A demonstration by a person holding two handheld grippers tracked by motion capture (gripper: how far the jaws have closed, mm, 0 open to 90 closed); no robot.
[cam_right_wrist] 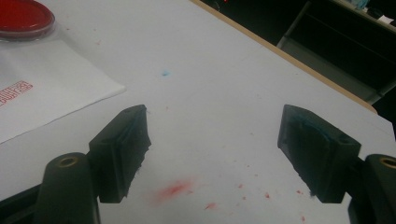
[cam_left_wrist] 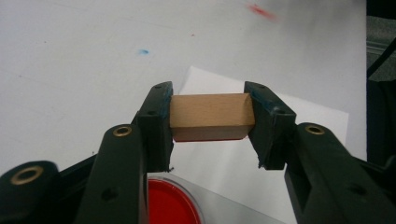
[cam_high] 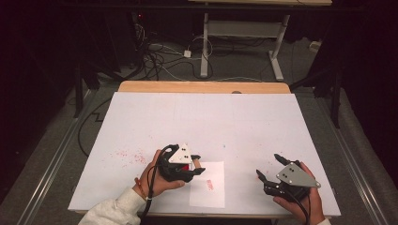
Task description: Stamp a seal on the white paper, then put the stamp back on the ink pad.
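Dark room, cables on the floor behind, and a white-covered table (cam_high: 141, 117) speckled with red ink marks. So it looks like a stamping job: the left gripper (cam_left_wrist: 212, 122) is clamped on a wooden stamp block (cam_left_wrist: 211, 122), one jaw on each end, so the block's long axis runs straight across from jaw to jaw. It's plain light wood, squared off, with a thin red line along the bottom edge where the inked face is.

From the high view the left gripper (cam_high: 191, 165) sits over the upper left corner of a small white sheet of paper (cam_high: 209, 194), which lies near the front edge of the table. The round red ink pad (cam_left_wrist: 170, 201) is right underneath and slightly behind the block, touching that corner of the sheet. There's already one red print (cam_high: 210, 185) on the paper, a bit right of and nearer the person than the block.

That's the bit that matters, I'd say: the free paper lies just beyond the pad from the gripper, so the block seems to need a short hop sideways and then straight down, face flat.

The right gripper (cam_high: 273, 169) is well off to the right of the sheet, jaws spread wide and holding nothing. The left one is clearly the nearer hand.
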